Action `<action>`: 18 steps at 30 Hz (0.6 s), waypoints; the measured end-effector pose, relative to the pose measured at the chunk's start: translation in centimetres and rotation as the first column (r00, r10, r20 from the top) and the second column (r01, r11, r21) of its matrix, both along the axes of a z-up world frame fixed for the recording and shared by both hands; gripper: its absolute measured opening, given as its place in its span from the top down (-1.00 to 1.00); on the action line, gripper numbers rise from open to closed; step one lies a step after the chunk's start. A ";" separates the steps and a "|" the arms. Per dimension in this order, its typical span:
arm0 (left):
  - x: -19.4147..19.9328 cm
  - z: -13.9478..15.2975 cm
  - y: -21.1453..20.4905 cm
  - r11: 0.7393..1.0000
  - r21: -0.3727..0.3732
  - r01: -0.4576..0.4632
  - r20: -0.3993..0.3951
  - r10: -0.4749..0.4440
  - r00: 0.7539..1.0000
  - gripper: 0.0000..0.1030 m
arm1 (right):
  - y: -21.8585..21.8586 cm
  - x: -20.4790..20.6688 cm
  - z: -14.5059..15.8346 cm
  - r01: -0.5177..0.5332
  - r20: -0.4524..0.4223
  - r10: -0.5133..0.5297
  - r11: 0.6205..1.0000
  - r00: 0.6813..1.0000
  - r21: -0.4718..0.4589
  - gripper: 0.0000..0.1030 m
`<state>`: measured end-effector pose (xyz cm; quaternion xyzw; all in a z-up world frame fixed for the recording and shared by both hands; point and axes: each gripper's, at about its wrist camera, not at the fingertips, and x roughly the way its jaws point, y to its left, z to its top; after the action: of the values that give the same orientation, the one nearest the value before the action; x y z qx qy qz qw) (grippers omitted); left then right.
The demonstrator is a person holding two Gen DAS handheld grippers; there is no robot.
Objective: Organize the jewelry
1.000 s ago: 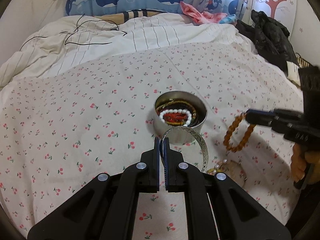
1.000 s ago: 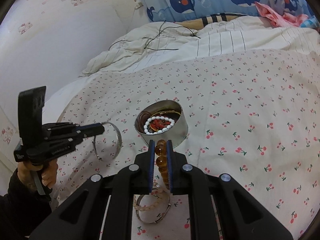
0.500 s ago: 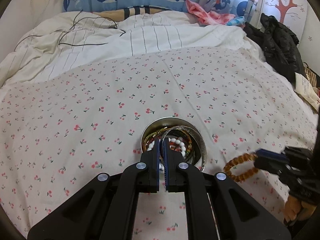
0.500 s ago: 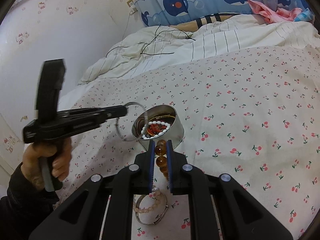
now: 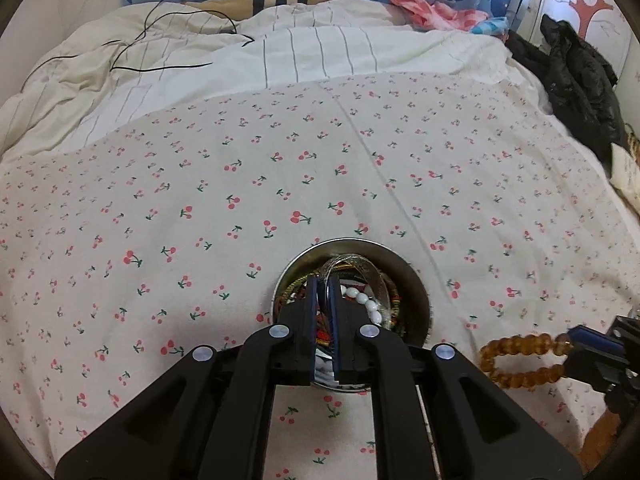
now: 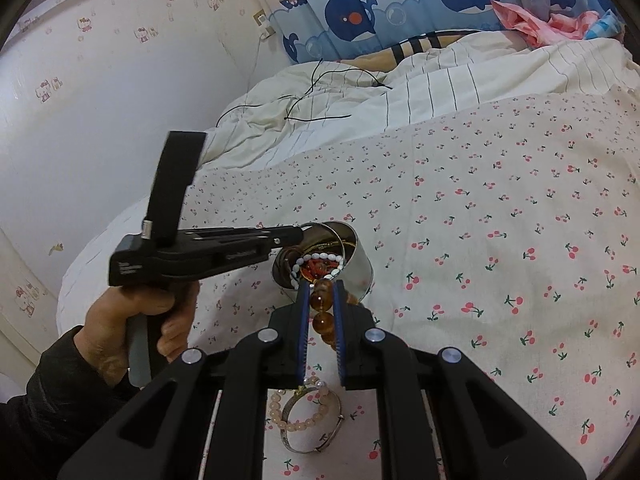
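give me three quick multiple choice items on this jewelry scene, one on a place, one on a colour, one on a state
1. Where is the silver bangle held by the left gripper?
A. over the open metal tin
B. flat on the sheet beside the tin
C. on the striped duvet

2. What colour are the beads of the bracelet in the right gripper?
A. green
B. amber
C. black

3. How do the right gripper's jaws stand?
A. wide open and empty
B. closed on the bead bracelet
C. closed on the tin's rim

Answers: 1 A, the bangle hangs inside the rim of the tin. 2 B, the beads are translucent orange-brown. 3 B, beads sit pinched between the blue pads.
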<state>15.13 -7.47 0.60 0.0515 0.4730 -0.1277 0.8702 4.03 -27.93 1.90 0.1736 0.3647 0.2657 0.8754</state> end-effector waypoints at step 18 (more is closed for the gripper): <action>-3.7 1.0 3.8 0.999 -0.014 -0.034 0.051 0.034 0.998 0.01 | -0.9 0.8 -0.9 0.000 -0.047 0.004 0.996 0.999 0.094 0.76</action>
<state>11.45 -3.70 1.58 0.0409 0.4504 -0.1146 0.8845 4.88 -28.83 1.05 0.2204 0.3723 0.2792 0.8573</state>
